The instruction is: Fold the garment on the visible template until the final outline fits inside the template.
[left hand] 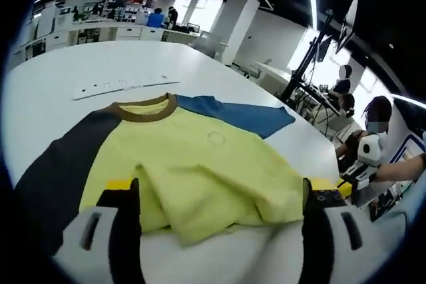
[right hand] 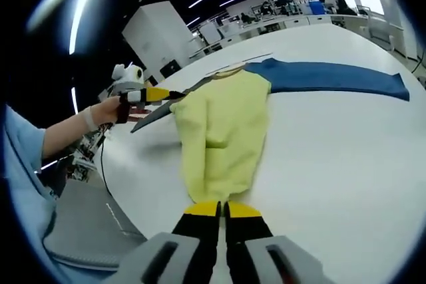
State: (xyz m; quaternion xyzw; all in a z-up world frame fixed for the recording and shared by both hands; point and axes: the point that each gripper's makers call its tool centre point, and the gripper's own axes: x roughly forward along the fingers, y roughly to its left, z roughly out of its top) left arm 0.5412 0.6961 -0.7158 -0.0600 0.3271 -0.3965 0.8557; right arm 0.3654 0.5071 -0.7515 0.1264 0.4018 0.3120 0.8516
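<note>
Shirt (left hand: 200,164) is lying flat on the white table (left hand: 60,91), yellow body soft and creased, brown ribbed collar, dark sleeve on one side and blue sleeve (right hand: 333,76) on the other; no template outline is reading clearly. Left gripper (left hand: 219,197) is sitting with jaws spread wide at the rumpled hem, likely lining up a grab. Right gripper (right hand: 222,209) is pinching the hem with jaws pressed together, probably to lift for the fold.
</note>
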